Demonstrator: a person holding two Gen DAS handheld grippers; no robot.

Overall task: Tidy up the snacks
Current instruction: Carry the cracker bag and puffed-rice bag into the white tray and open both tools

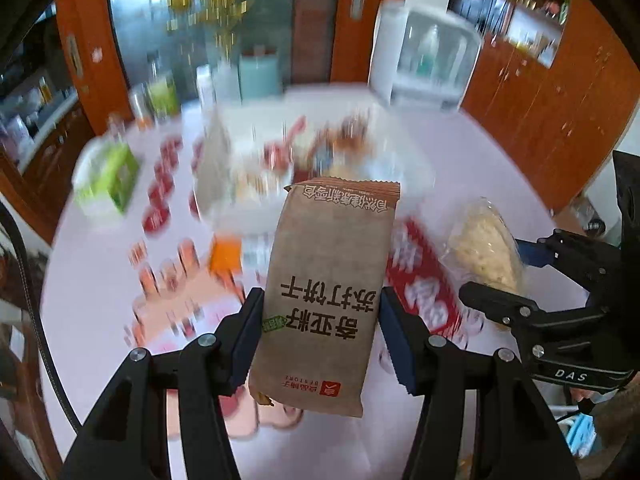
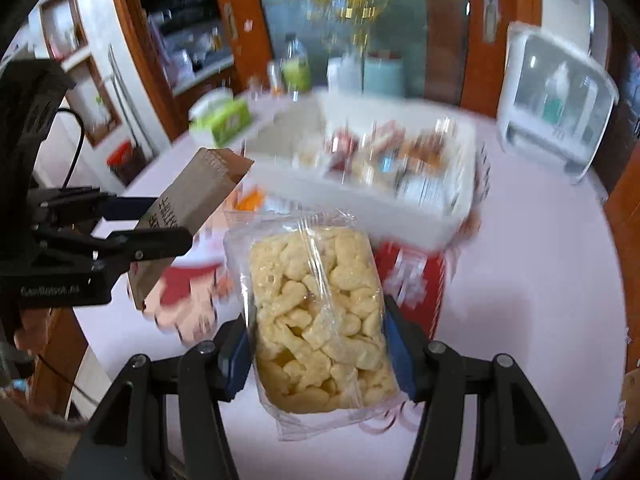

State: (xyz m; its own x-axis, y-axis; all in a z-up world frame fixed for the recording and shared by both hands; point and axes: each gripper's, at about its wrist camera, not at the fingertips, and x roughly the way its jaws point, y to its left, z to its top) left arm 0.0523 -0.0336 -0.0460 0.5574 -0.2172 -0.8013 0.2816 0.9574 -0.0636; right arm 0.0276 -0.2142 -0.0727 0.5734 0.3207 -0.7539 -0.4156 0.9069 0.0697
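The pale pink desk (image 1: 460,152) fills most of both views, blurred by motion. Toward its far side sits the white storage bin (image 2: 360,200), the landmark here, an open box with a jumble of small wrapped snacks inside; their kinds cannot be made out. Beyond the bin and to its right stands a white cabinet with a clear door (image 2: 556,108), bottles showing through it. To the left of the bin lies a green and white tissue pack (image 1: 108,180), and behind the bin a green-labelled bottle (image 2: 297,66) stands at the desk's far edge. Just in front of the bin, on its near right side, lies a red packet (image 2: 412,280) flat on the desk. More small red and orange packets are scattered in front of the bin to the left, too smeared to name.

The brown cracker pack (image 1: 328,300) is held up off the desk in front of the bin, upright with its printed face to the left wrist camera. The left hand-held gripper (image 1: 320,320) is clamped on it, one blue pad pressing on each long edge.

The clear bag of pale puffed snacks (image 2: 316,320) hangs above the desk in front of the bin, to the right of the cracker pack. The right hand-held gripper (image 2: 316,344) grips it across its lower half, pads squeezing both sides.
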